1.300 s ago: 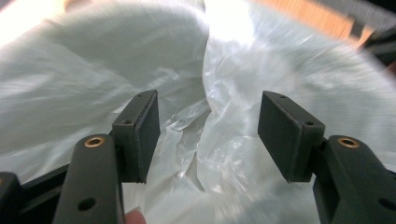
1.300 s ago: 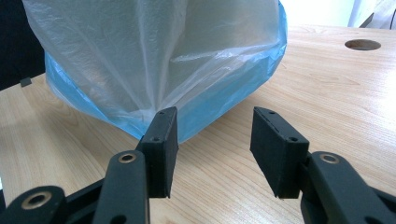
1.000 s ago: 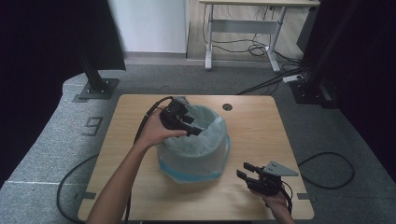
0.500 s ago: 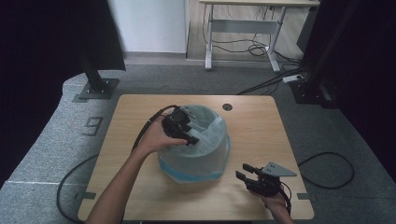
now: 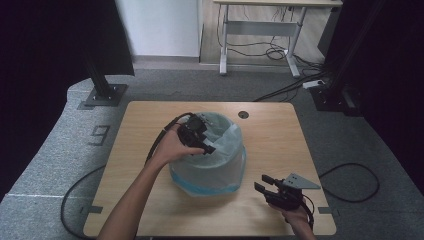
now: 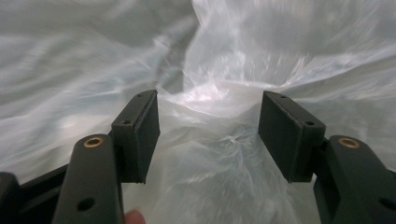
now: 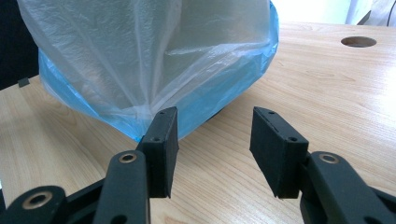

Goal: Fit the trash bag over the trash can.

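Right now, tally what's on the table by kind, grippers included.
Blue bin: 1
Clear plastic liner bag in the bin: 1
Handheld grippers: 2, the left gripper at the bag's mouth, the right gripper low over the table
Total: 4

The high view is evenly lit over the bench [image 5: 280, 150], with dark, black margins at both sides. In the left gripper view the white plastic bag [image 6: 224, 56] glares softly and blurs at close range. The right gripper view is bright and sharp, its far background washed out.
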A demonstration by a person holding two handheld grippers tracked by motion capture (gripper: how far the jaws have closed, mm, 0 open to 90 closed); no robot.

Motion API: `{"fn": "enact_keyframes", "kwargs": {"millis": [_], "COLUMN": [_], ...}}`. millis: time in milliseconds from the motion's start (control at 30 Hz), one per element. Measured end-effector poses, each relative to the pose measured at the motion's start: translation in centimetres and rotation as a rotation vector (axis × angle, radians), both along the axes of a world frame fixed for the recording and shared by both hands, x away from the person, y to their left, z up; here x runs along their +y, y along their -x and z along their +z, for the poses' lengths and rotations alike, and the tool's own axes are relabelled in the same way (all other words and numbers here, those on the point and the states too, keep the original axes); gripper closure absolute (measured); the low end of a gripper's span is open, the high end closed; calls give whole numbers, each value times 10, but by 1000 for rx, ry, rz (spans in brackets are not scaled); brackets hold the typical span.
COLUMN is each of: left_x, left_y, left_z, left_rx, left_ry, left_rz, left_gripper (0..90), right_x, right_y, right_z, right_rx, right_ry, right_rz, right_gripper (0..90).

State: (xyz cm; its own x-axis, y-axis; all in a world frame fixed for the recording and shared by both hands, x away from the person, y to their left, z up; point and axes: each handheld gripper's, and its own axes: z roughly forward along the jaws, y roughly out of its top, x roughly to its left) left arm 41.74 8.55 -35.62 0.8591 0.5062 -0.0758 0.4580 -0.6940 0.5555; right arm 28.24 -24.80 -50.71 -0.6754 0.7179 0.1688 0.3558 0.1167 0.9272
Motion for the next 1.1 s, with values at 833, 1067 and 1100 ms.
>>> {"fn": "enact_keyframes", "kwargs": {"millis": [833,1067,1100], "left_x": [43,65,68], "left_y": [4,22,24], "left_z": [7,15,15], "left_rx": [-94,-131,-136], "left_ry": [27,141,147], "left_rz": [118,127,129], "left_gripper": [385,385,385], "right_x": [3,4,3], "right_y": [0,0,0], "right_z": [-2,-2,-3], "right_rx": [4,6,7], "right_ry": [11,11,11], "right_rz": [5,2,1], "right_gripper": [507,506,507]}}
